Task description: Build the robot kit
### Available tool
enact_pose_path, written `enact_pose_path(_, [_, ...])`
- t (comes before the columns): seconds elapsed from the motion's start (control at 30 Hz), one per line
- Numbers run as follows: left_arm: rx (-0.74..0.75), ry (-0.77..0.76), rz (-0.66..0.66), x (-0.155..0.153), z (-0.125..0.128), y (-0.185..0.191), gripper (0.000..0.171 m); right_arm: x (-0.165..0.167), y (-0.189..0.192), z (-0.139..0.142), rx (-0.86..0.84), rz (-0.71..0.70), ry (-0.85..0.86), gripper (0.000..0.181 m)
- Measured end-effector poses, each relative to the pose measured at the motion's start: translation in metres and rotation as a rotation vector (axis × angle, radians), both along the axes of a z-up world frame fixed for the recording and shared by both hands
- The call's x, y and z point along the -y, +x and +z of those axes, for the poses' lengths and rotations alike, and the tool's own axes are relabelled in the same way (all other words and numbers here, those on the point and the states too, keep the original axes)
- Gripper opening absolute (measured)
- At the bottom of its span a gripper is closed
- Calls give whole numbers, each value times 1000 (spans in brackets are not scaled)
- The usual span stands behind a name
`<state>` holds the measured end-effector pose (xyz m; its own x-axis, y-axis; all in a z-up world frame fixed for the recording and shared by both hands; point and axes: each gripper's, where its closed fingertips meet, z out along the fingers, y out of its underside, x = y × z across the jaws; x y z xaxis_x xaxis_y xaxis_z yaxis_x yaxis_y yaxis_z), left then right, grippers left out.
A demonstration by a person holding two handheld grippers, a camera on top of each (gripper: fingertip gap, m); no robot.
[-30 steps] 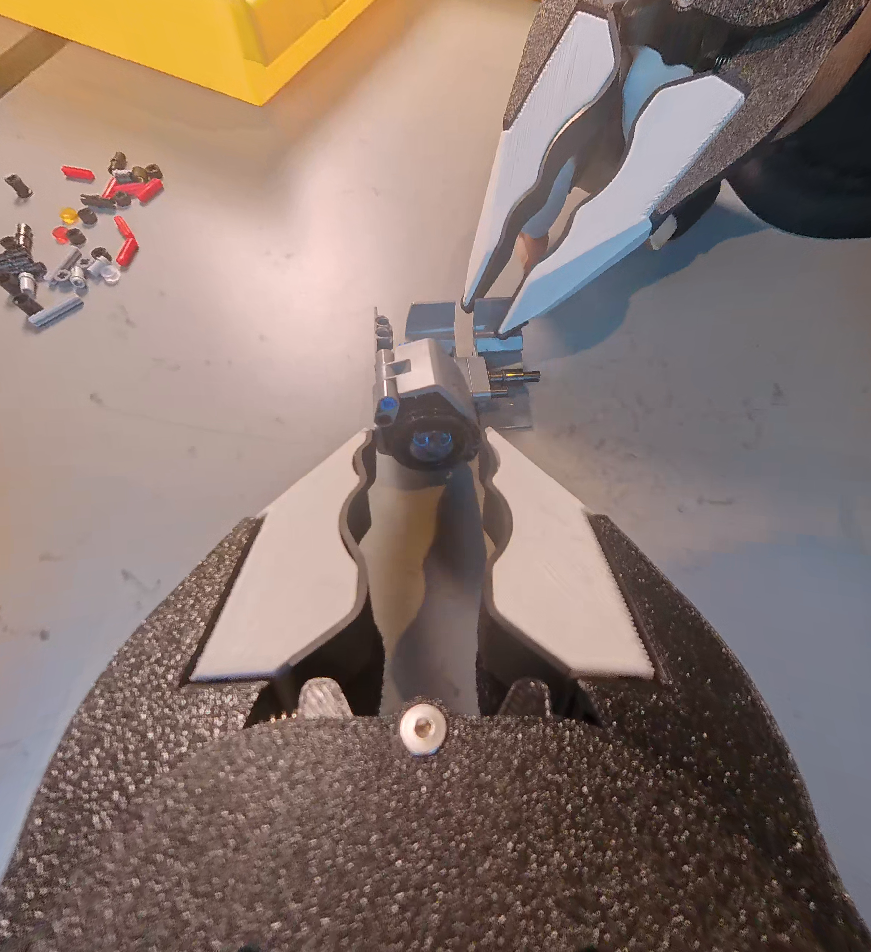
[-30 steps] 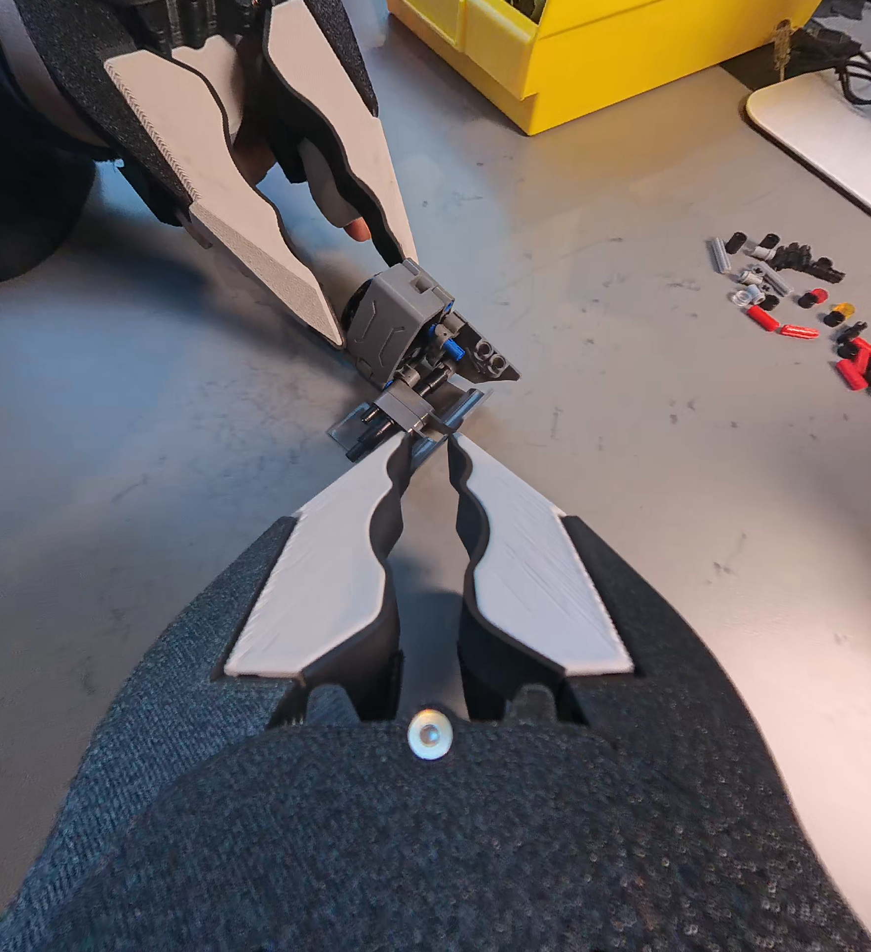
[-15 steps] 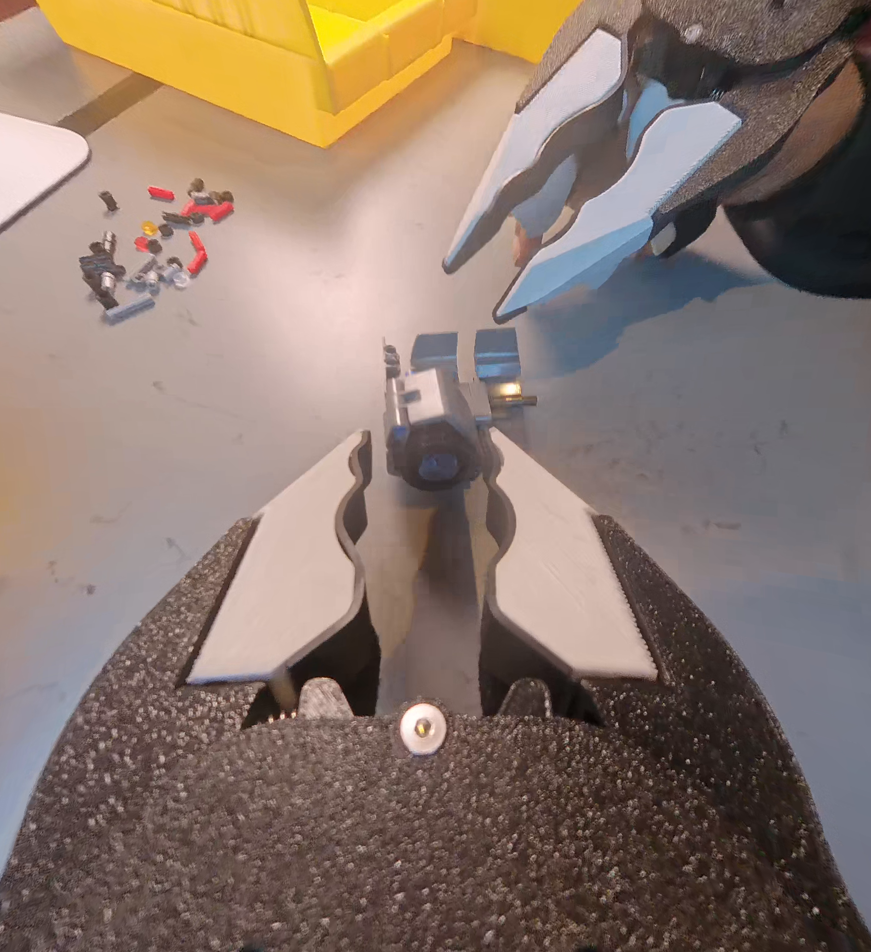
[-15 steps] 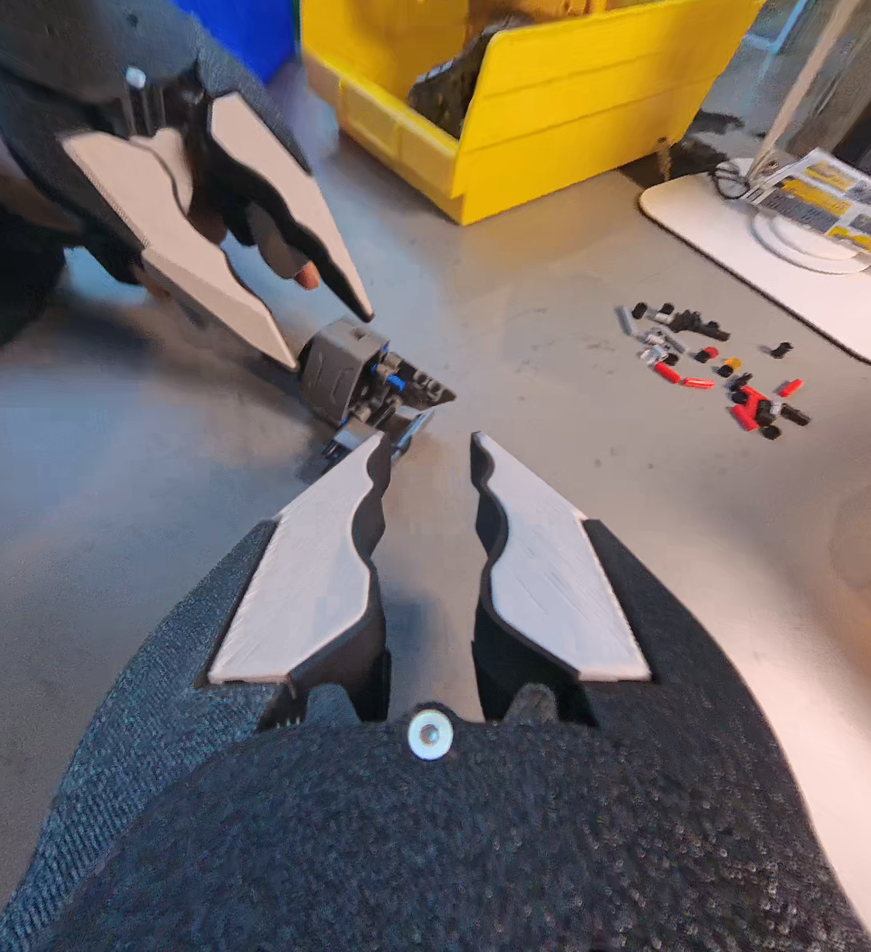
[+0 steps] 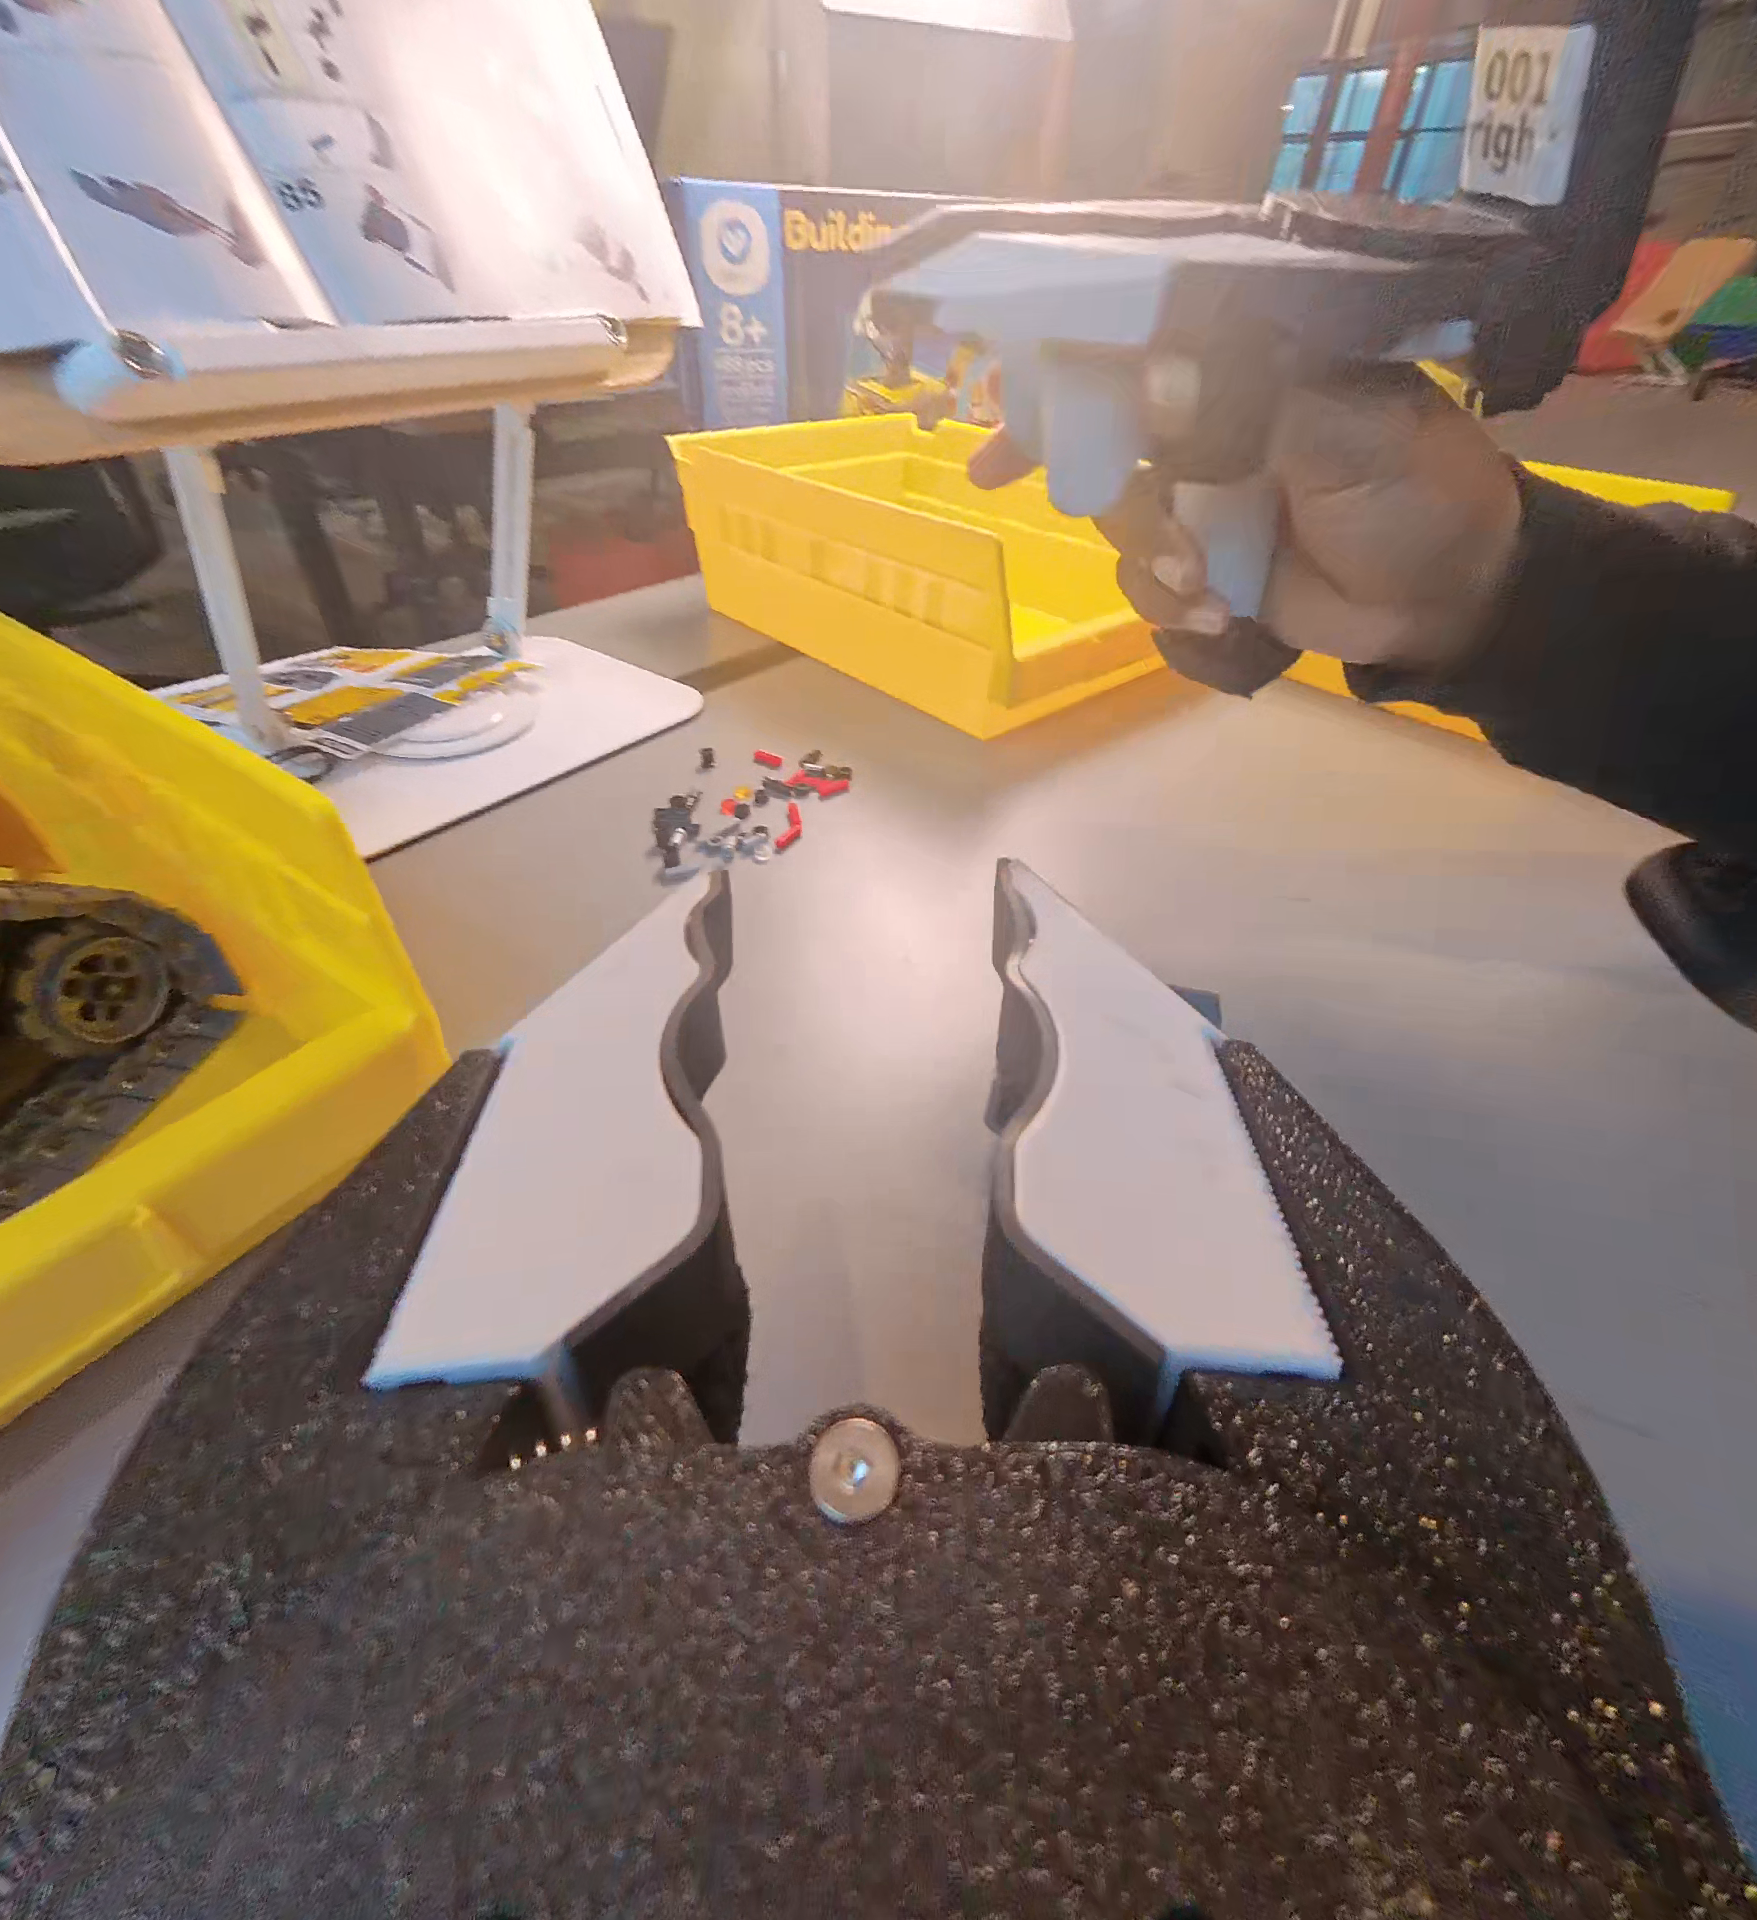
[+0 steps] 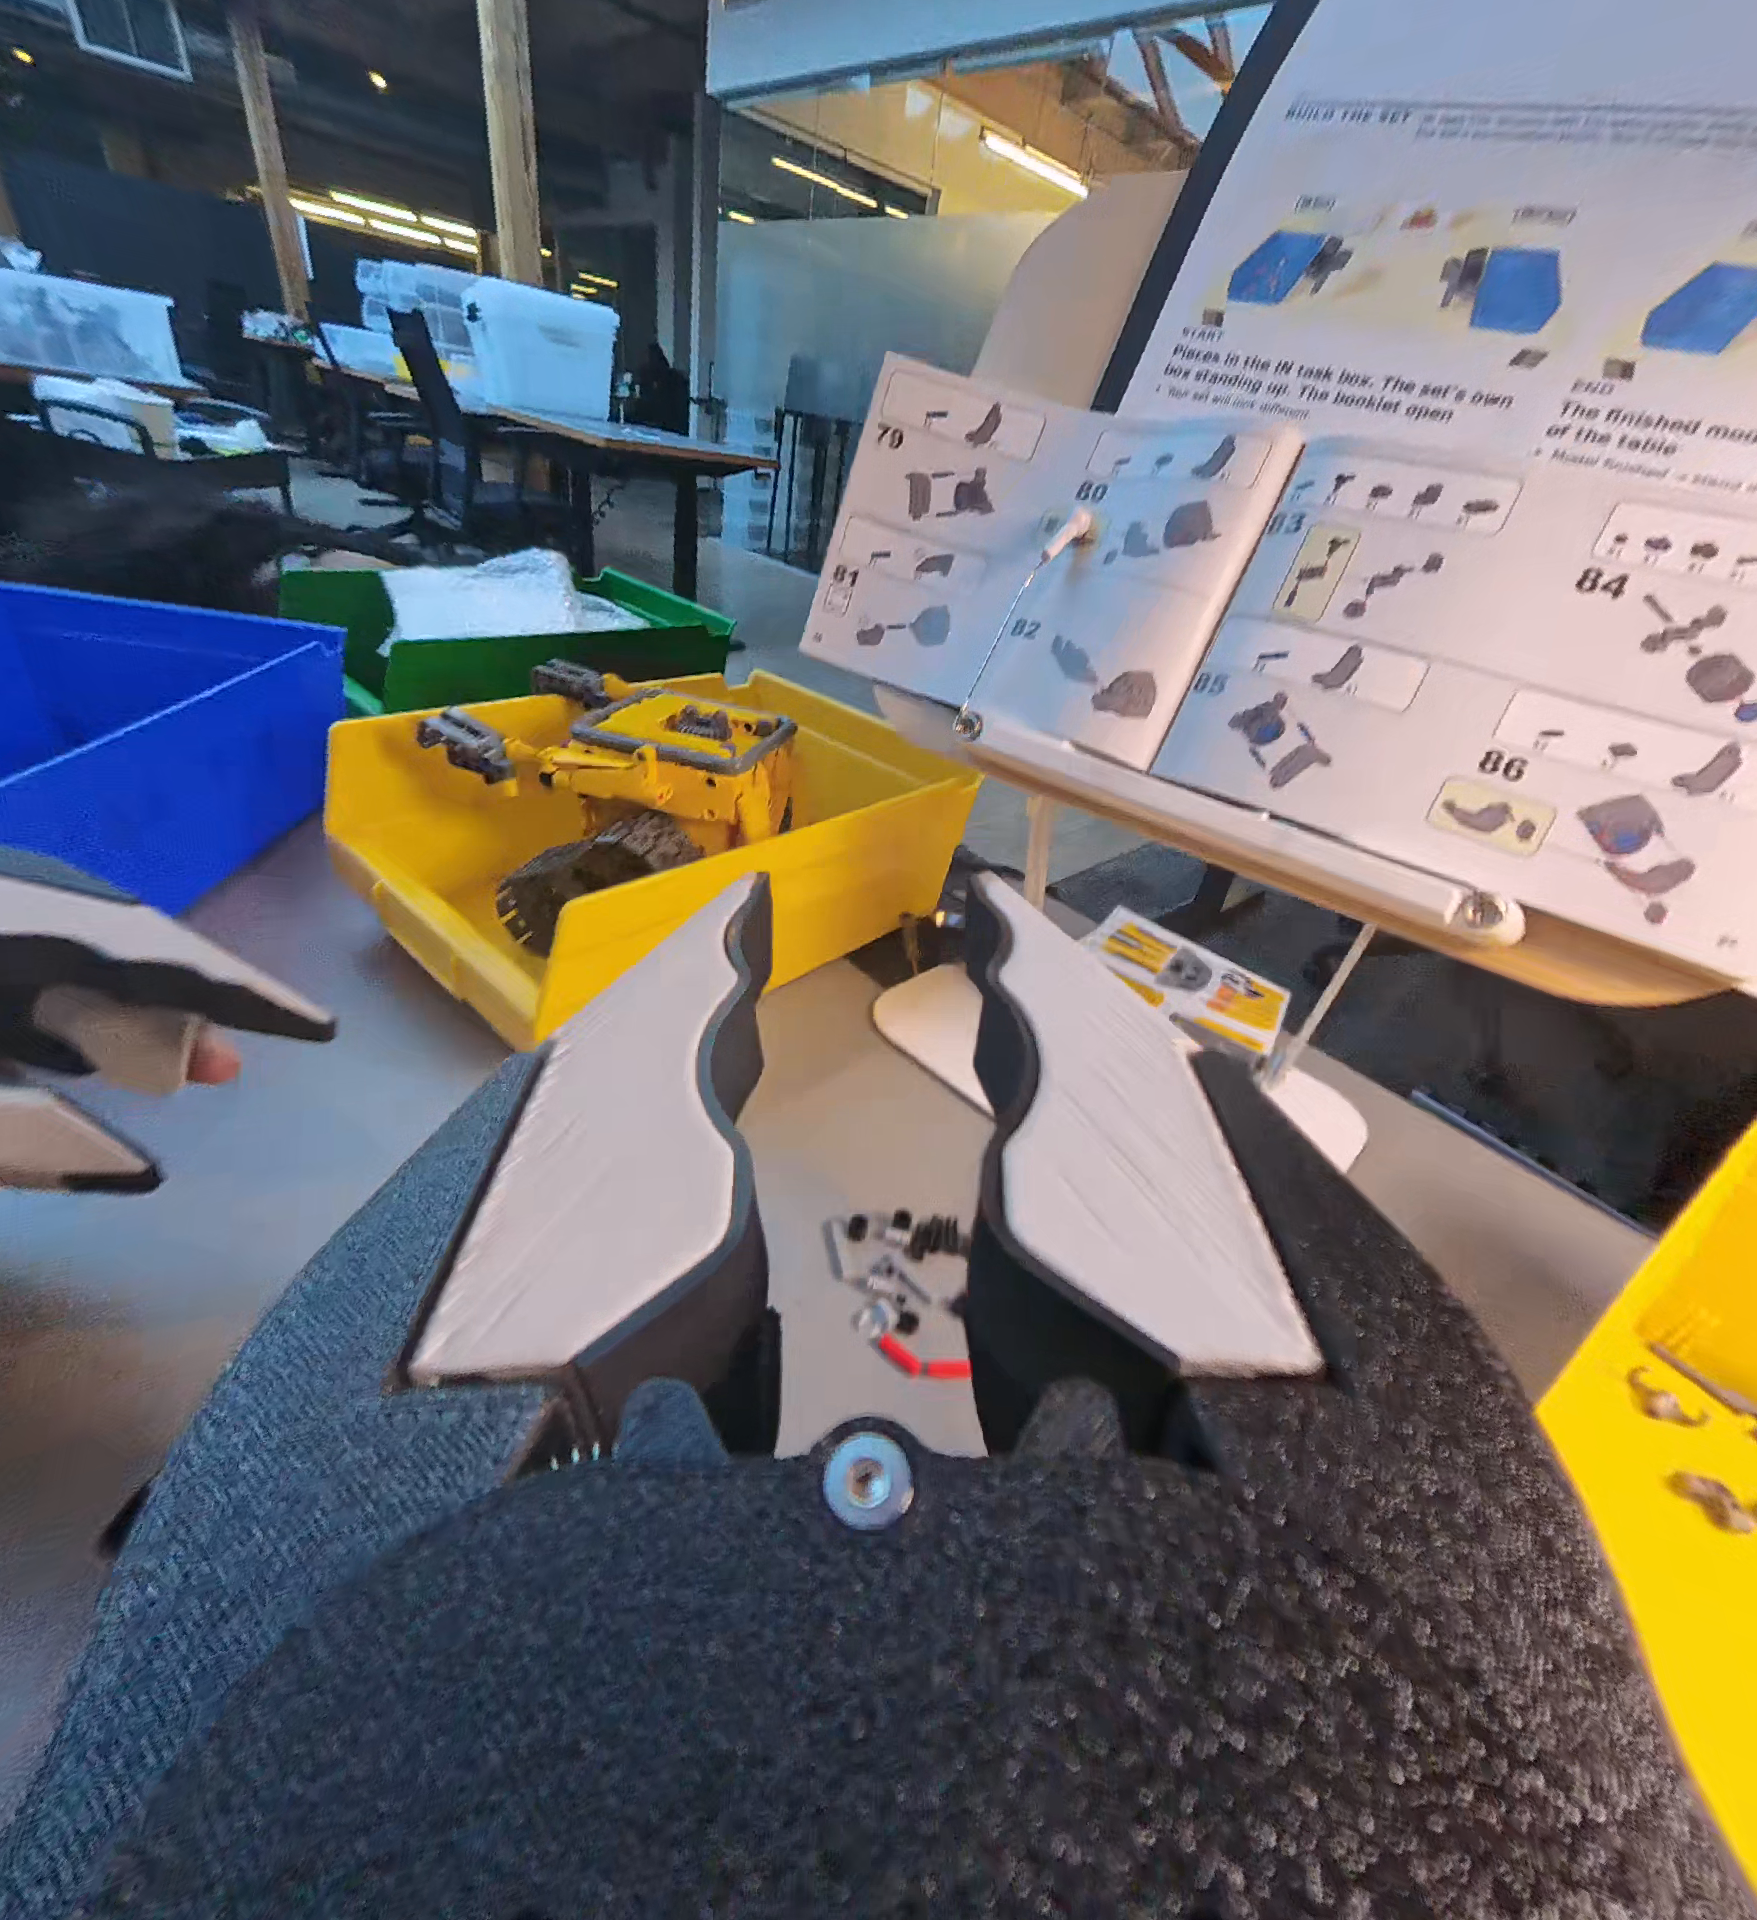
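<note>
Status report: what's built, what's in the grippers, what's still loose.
Done: a yellow tracked model sits in a yellow bin. In hand: nothing; the left gripper and right gripper are both open and empty. Left: small loose parts lie scattered on the table, and the booklet stands open on its stand.

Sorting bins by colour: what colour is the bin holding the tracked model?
Yellow bin, best seen in the right wrist view.
</note>
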<state>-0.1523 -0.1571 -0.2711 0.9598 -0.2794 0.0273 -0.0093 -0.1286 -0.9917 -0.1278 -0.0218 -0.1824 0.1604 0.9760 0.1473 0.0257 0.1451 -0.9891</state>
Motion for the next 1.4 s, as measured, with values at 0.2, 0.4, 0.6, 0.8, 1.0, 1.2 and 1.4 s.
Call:
enact_pose_path(0.2, [-7,14,43,-1,-2,-9,49,-49,-62,38,-87,-58,67,26])
enact_pose_path(0.4, [-19,-12,26,-4,-8,-6,48,-97,-111,67,-114,-115,106,10])
enact_pose_path(0.6, [2,-22,28,-4,-10,-9,46,-146,-137,72,-75,-195,120,0])
enact_pose_path(0.8, [24,-31,27,-5,-11,-12,45,-166,-140,67,-52,-217,142,2])
enact_pose_path(1.0, [24,-50,4,-4,-14,-8,42,-164,-150,72,-40,-197,176,0])
enact_pose_path(1.2, [16,-55,-11,-3,-14,-5,39,-165,-161,72,-2,-206,185,0])
enact_pose_path(1.4, [11,-54,-15,-2,-14,-4,39,-170,-159,69,6,-231,168,0])
